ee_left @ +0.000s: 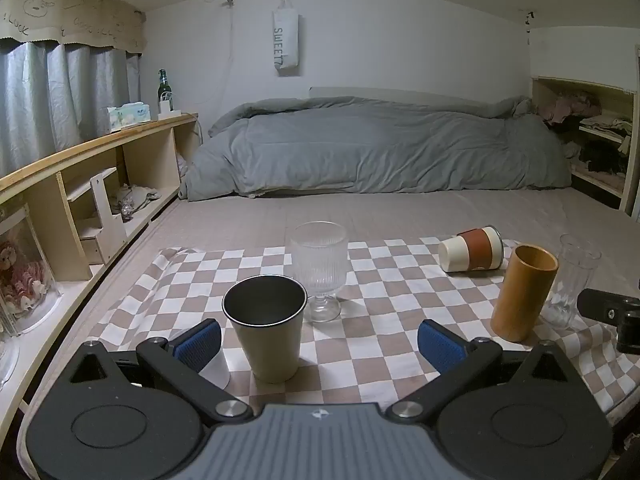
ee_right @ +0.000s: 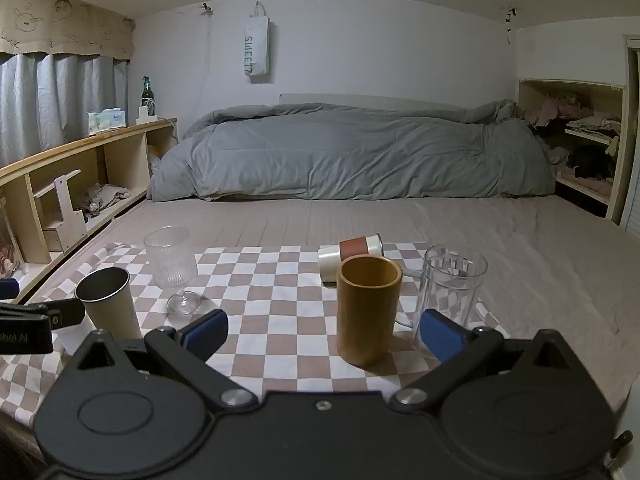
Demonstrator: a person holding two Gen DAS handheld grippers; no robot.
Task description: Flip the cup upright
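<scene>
Looking along the left gripper (ee_left: 320, 346), the left wrist view shows its blue-padded fingers (ee_left: 199, 344) spread wide and holding nothing. A beige tumbler with a dark interior (ee_left: 266, 328) stands upright on the checkered cloth (ee_left: 384, 320), just ahead of the gap and closer to the left finger. Behind it stands a ribbed stemmed glass (ee_left: 319, 270). Far to the right, the task's cup, a cream paper cup with a brown sleeve (ee_left: 472, 249), lies on its side near the cloth's back edge, well apart from this gripper. In front of it stand a bamboo cup (ee_left: 523, 293) and a clear glass mug (ee_left: 573, 280), side by side. A gray duvet (ee_left: 372, 146) is heaped at the far end of the bed.

From the right wrist view, the right gripper (ee_right: 322, 336) is likewise wide apart and empty. The bamboo cup (ee_right: 368, 310) stands upright just ahead, between the fingers and nearer the right one, with the clear glass mug (ee_right: 450, 294) just beside it, above the right fingertip. The cream paper cup with a brown sleeve (ee_right: 352, 254) lies tipped over behind the bamboo cup, partly hidden by it. At left are the ribbed stemmed glass (ee_right: 173, 268) and the beige tumbler (ee_right: 109, 300).
</scene>
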